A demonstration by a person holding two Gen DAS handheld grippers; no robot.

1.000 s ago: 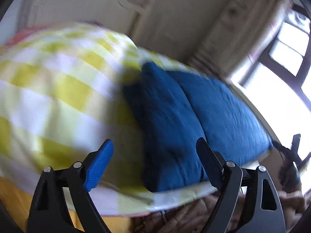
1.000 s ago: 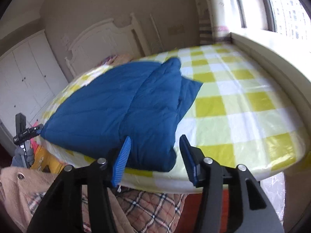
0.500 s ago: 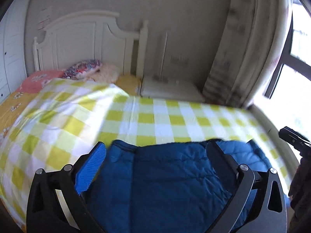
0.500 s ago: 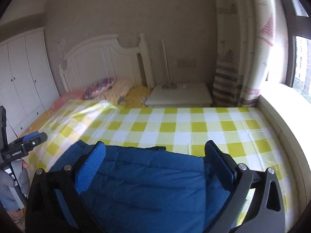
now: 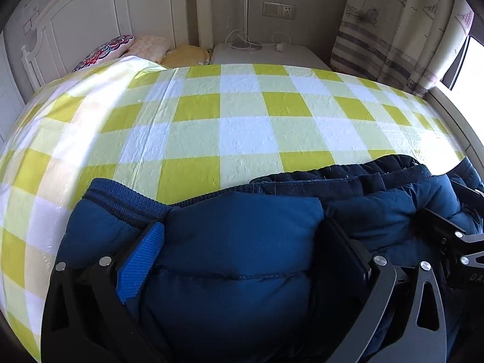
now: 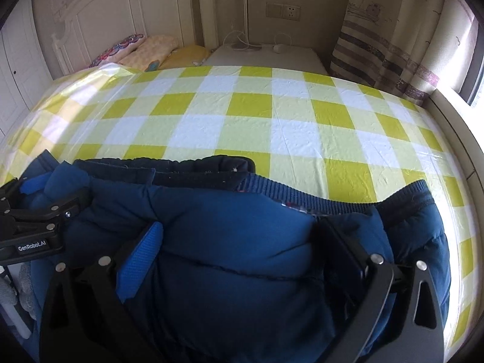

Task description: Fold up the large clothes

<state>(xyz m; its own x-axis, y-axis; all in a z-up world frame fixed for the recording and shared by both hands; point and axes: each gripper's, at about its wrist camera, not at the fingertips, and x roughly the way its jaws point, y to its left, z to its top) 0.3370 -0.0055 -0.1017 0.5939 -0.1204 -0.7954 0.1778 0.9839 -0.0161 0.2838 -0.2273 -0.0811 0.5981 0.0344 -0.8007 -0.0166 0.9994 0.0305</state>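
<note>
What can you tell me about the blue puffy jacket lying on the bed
The blue jacket is a quilted, padded garment with stitched seams and a ribbed knit band along its far edge; a darker navy lining shows at the fold. It lies bunched at the near edge of the yellow checked bedcover. Both tongs press down into it with jaws wide: the left tongs and the right tongs each straddle a puffed section. Whether either grips it is unclear.

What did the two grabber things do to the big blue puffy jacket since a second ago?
Both swung in over the blue padded jacket and dropped close; the left gripper and right gripper have just been opening, and now straddle its puffy folds without clearly squeezing. The jacket stays on the yellow-and-white checked bed cover.
</note>
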